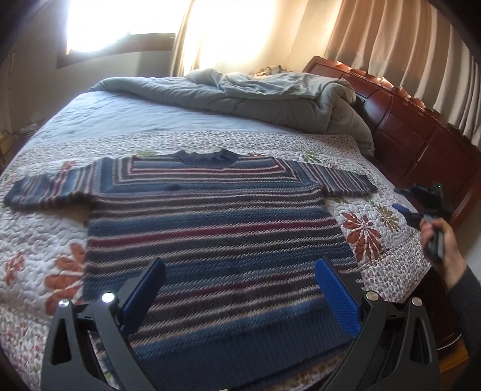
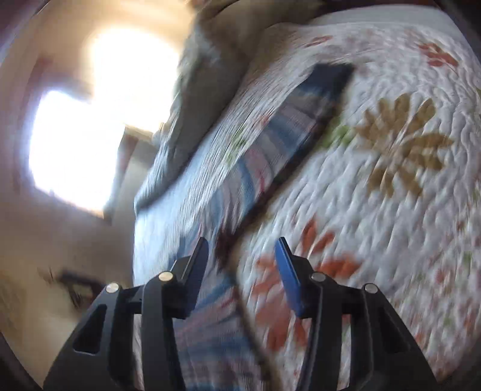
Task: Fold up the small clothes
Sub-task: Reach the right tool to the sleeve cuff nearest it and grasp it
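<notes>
A knitted sweater [image 1: 210, 228] striped in blue, red and grey lies spread flat on the bed, collar at the far side and both short sleeves out. My left gripper [image 1: 240, 263] hovers over its near hem, jaws wide open with nothing between them. At the right edge of the bed a hand [image 1: 445, 246] holds my right gripper [image 1: 399, 198] just off the right sleeve. In the blurred, tilted right wrist view the right gripper [image 2: 243, 255] stands open with a gap between its blue pads, over the sweater's side edge [image 2: 288, 126]; nothing is gripped.
A floral quilt [image 1: 375, 228] covers the bed under the sweater. A crumpled grey duvet [image 1: 255, 99] is heaped at the far end. A dark wooden headboard [image 1: 421, 135] runs along the right, with curtains and a bright window [image 1: 90, 24] behind.
</notes>
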Available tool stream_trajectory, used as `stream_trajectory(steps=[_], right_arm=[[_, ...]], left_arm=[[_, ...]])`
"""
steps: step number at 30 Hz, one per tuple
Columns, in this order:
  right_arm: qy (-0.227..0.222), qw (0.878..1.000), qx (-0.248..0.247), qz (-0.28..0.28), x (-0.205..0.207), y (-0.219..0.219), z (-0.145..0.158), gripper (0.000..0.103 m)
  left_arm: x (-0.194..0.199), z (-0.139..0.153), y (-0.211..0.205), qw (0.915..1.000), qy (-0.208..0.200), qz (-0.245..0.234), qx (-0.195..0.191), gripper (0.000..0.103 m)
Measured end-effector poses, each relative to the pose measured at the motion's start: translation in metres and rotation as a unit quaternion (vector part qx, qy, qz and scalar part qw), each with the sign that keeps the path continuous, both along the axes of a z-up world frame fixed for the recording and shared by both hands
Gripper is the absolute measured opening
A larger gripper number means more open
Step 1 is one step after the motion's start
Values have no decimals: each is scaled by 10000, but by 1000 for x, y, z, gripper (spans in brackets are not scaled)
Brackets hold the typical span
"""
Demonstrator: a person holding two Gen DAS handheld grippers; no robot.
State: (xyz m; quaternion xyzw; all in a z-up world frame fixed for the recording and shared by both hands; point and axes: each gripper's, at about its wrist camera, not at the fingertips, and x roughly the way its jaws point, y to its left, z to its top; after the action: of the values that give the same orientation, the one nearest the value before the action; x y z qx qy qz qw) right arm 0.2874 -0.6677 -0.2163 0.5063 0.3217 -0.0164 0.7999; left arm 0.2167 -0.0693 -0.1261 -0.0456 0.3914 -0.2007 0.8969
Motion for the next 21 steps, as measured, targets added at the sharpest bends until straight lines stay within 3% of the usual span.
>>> stream_trajectory(steps=[4,11,21], right_arm=[[-39,9958,586,-707,42,-75,-39,47],[356,9912,605,-1124,94,-131,-85,46],[359,9934,372,-1026,135,-137,-90,49]], left_arm=[[29,-23,-18,9997,173,-113,-161,99],[64,-56,-43,9988,418,-164,-180,99],[82,-80,-48,9977,565,-106,-361,99]])
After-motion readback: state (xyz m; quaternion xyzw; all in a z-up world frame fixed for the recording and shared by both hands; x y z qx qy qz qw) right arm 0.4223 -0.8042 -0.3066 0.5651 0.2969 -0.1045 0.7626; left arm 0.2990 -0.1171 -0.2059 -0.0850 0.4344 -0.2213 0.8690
